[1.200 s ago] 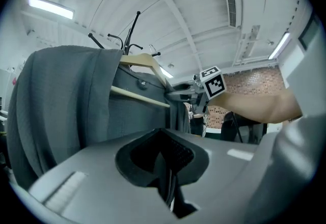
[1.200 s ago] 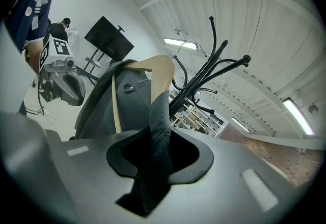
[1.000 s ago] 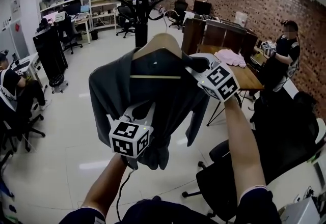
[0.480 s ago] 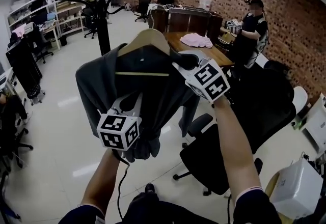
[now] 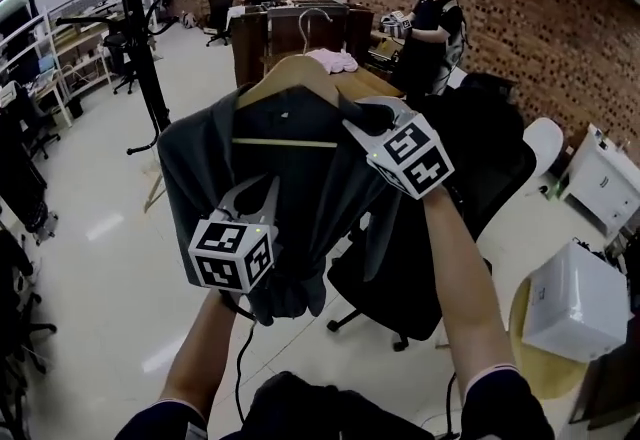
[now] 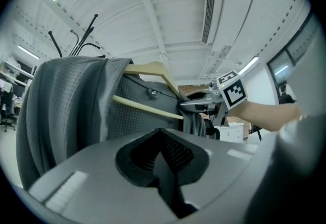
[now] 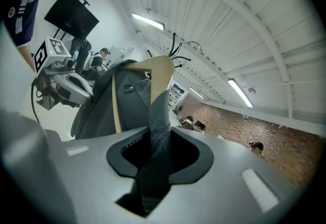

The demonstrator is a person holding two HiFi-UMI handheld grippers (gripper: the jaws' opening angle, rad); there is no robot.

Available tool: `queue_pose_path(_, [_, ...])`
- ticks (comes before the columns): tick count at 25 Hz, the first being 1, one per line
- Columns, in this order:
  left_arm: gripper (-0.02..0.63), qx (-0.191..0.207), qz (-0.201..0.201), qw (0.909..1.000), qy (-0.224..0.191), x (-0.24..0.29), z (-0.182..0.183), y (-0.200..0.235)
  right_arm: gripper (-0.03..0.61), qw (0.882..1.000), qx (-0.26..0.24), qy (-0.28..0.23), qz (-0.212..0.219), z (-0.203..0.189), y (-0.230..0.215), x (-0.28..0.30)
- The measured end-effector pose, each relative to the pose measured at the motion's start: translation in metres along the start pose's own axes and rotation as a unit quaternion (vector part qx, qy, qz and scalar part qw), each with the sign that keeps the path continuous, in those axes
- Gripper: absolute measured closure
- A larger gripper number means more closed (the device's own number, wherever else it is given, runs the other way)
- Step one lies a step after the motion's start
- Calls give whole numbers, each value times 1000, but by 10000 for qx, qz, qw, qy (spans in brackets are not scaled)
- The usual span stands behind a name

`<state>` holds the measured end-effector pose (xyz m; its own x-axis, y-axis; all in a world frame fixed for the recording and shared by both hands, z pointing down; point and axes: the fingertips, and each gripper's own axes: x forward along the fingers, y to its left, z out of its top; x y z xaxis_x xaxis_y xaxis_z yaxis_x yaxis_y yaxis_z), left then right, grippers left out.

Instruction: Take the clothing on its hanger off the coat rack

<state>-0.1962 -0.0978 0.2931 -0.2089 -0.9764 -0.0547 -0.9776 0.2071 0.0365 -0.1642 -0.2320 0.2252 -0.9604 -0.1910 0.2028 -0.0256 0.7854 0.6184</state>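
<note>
Head view: grey shirt [image 5: 300, 203] on wooden hanger [image 5: 290, 78], clamped by right gripper [image 5: 370, 114].

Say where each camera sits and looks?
Head view: on the head, looks down at grey shirt on wooden hanger; forearms, left gripper, right gripper show.
Left gripper view: on left gripper, looks up at shirt; right forearm shows.
Right gripper view: on right gripper, looks up along pinched shirt; left gripper shows.
All share shirt, hanger.

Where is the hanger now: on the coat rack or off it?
Off. The hanger has its hook free, the coat rack stands apart at left, and the right gripper is shut on the grey shirt.
</note>
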Motion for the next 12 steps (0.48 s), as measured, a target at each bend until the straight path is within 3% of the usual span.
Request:
queue_pose_path(5, [601,-30,-786,9969,52,19,-4,-34,479,9960,156,610,-639,-39,-19,-50])
queue_pose_path(12, [601,-144,-1810,9833,84,53,-11,-90,477,9778,358,1349,-1560,-85,-46,-125])
